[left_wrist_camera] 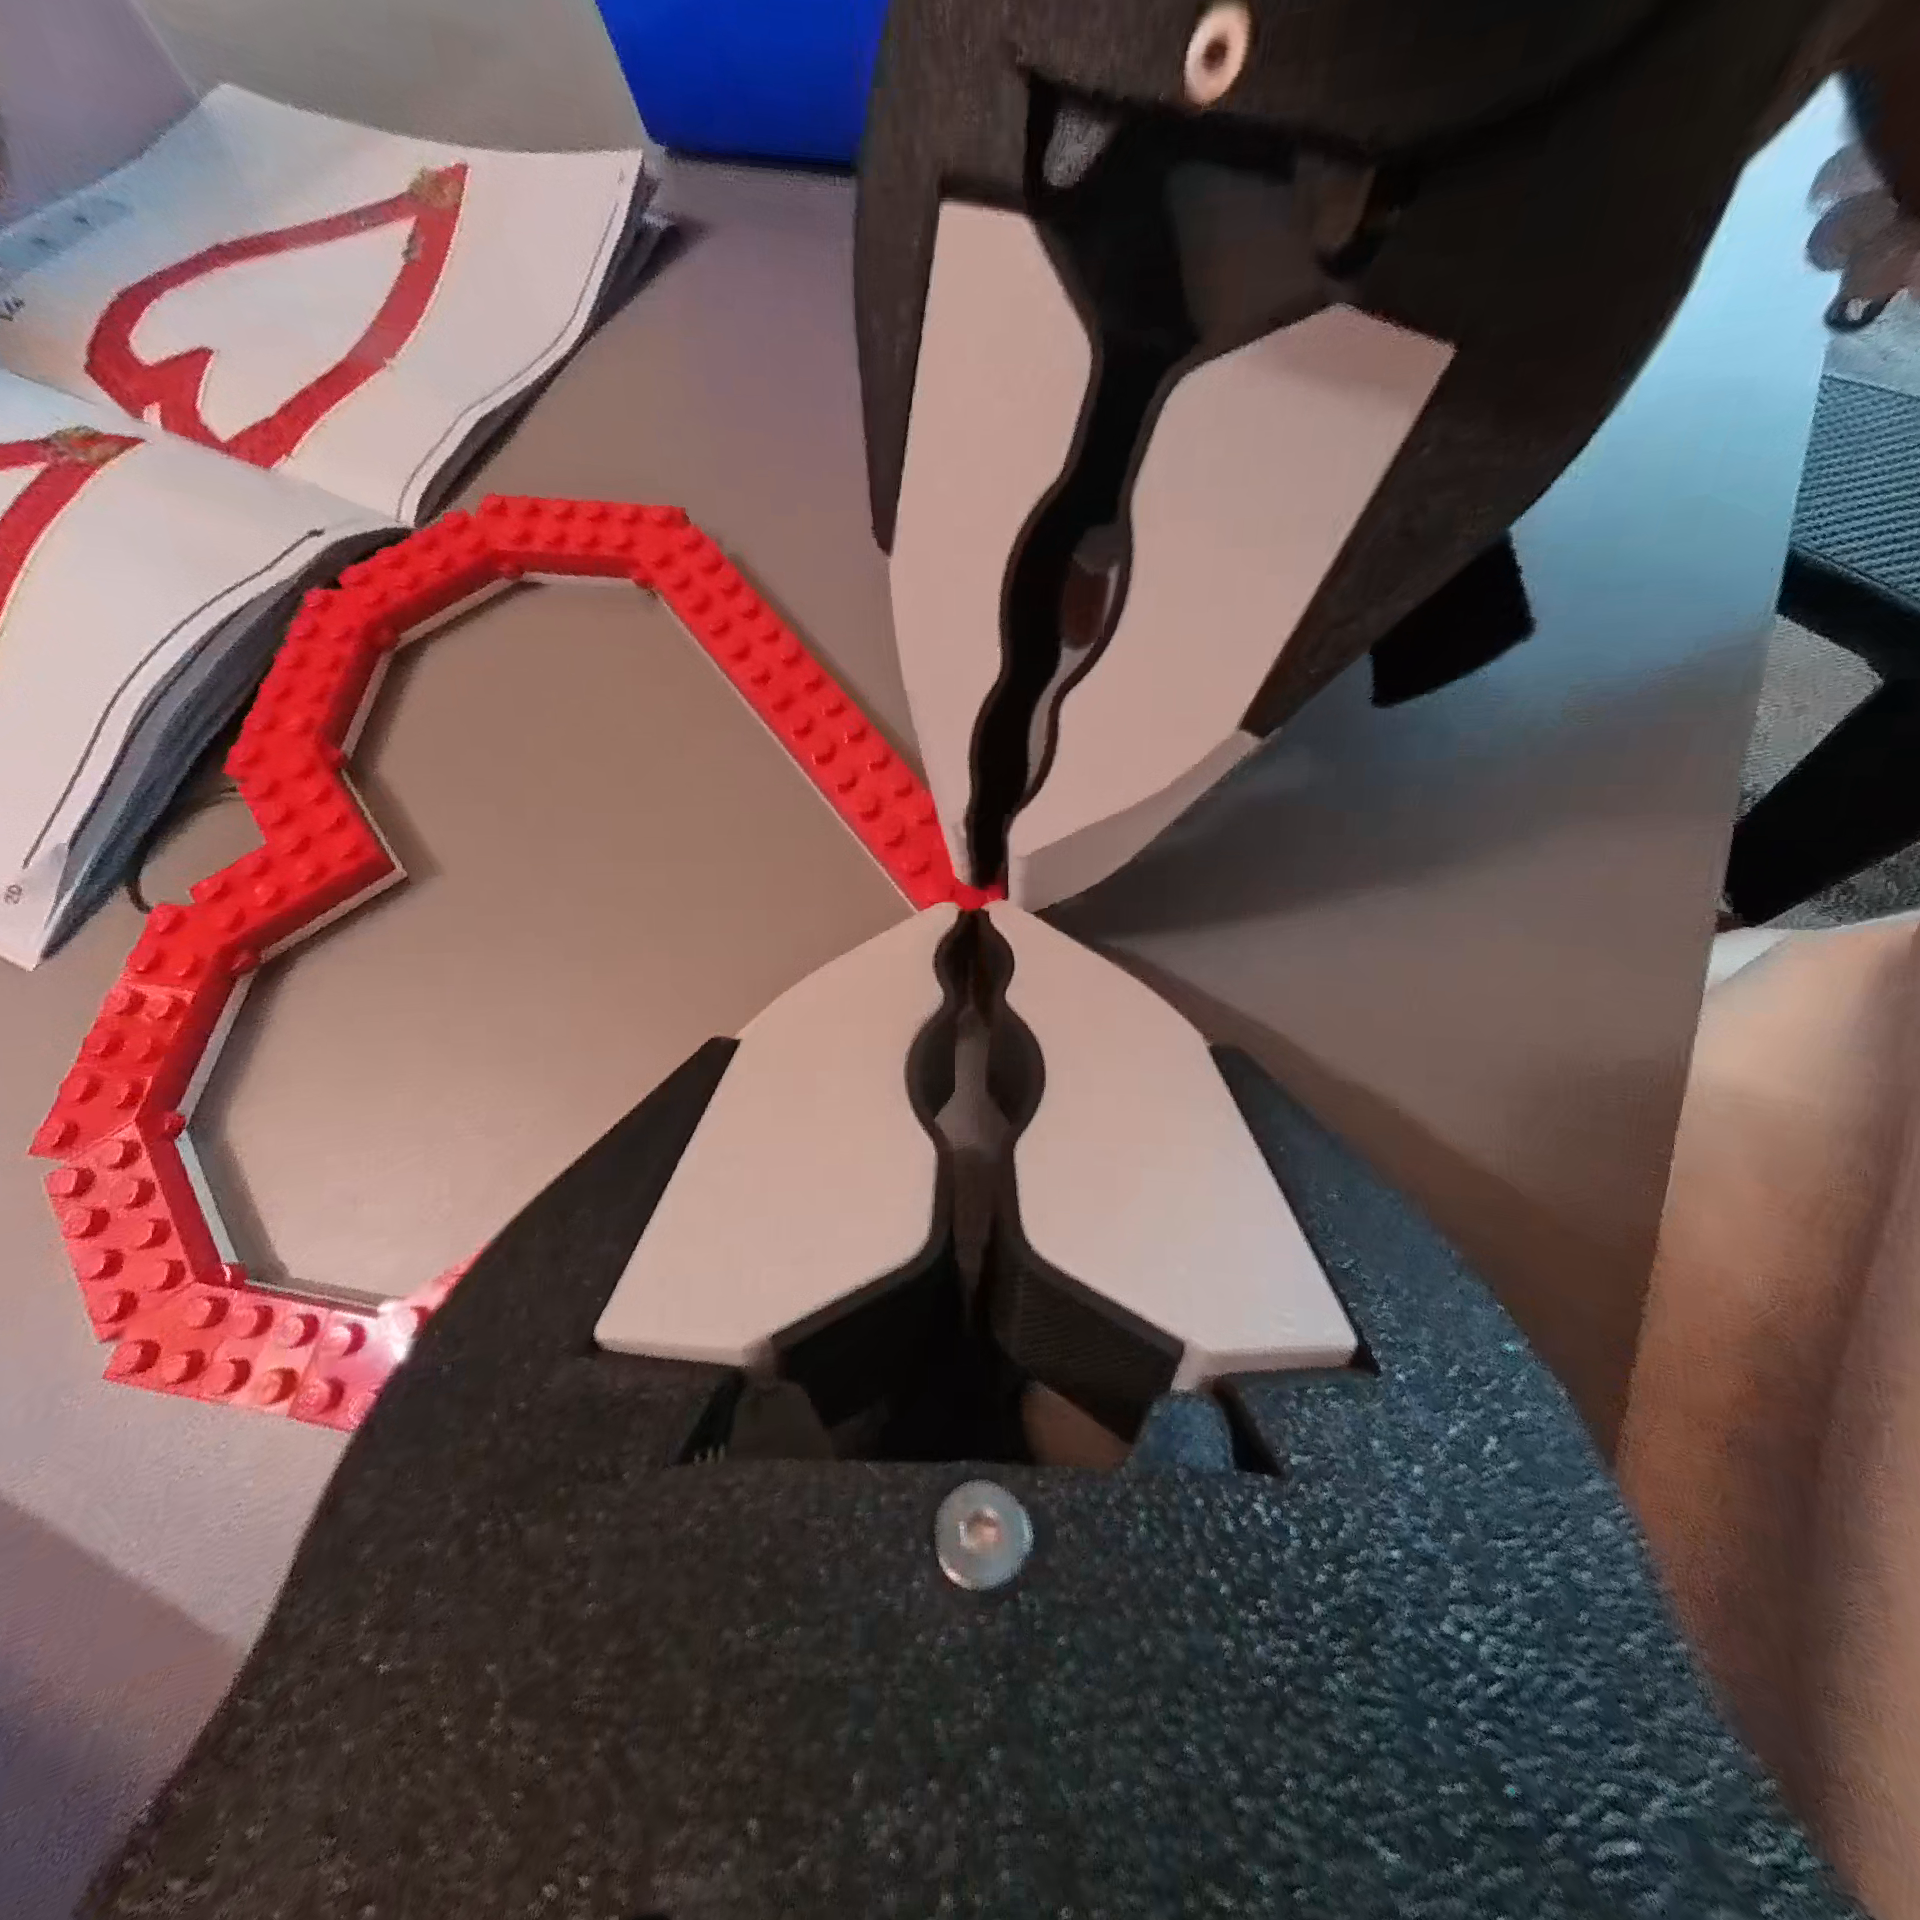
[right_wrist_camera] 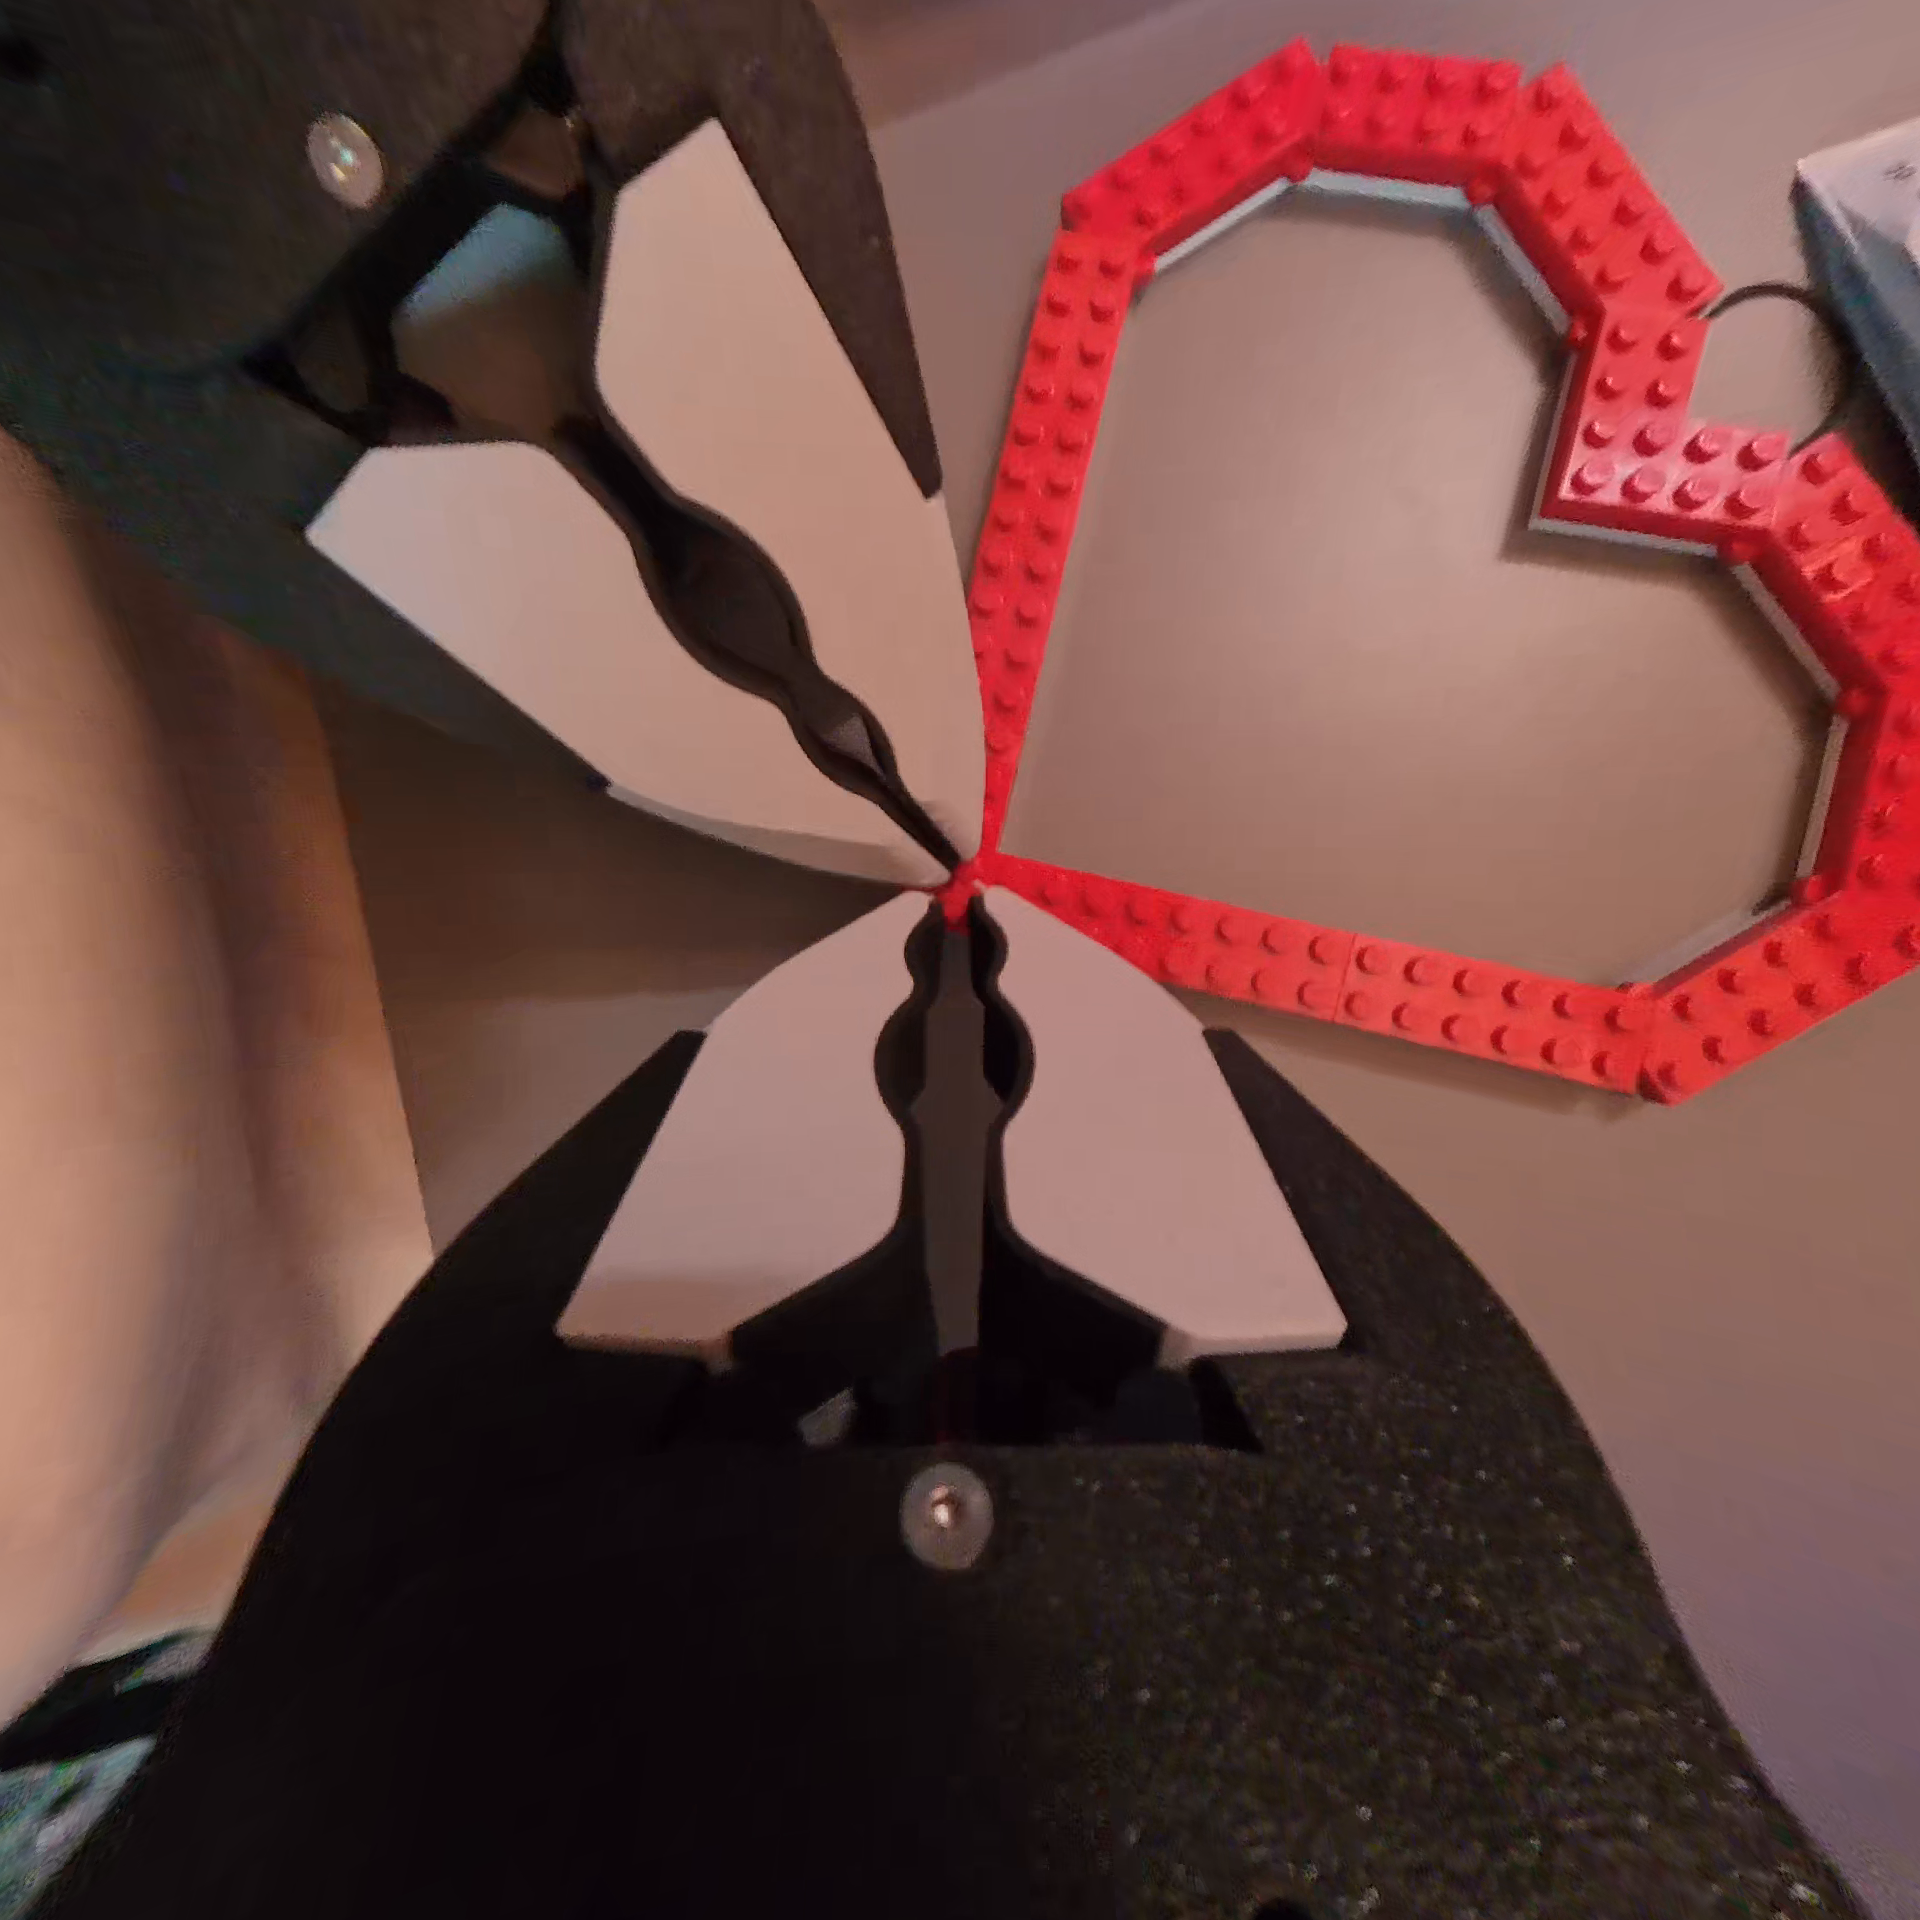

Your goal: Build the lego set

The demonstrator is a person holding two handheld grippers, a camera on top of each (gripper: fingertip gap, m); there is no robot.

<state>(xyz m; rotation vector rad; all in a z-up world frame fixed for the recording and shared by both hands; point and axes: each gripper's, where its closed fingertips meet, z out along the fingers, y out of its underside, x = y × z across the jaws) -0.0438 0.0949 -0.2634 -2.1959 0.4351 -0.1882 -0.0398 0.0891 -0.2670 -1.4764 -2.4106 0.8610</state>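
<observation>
A red heart-shaped lego frame [left_wrist_camera: 790,665] lies flat on the brown table [left_wrist_camera: 623,987], studs up, with a grey layer under its inner edge. My left gripper [left_wrist_camera: 971,920] is shut, its tips at the heart's pointed end with a bit of red between them. My right gripper [left_wrist_camera: 987,868] comes in from the far side, also shut on that same point. In the right wrist view the heart [right_wrist_camera: 1039,468] spreads to the upper right, my right gripper [right_wrist_camera: 956,914] meets its tip from below and the left gripper [right_wrist_camera: 930,857] from the upper left.
An open instruction booklet [left_wrist_camera: 312,312] showing red heart pictures lies beside the heart's lobes; its edge shows in the right wrist view [right_wrist_camera: 1870,239]. A blue object [left_wrist_camera: 748,73] stands at the back. A black chair [left_wrist_camera: 1849,623] is past the table edge. A person's arm [left_wrist_camera: 1766,1247] is on the right. The tips of both grippers are at nearly the same place. Between my left fingertips and the heart [right_wrist_camera: 1039,468] there is roughly 7 centimetres.
</observation>
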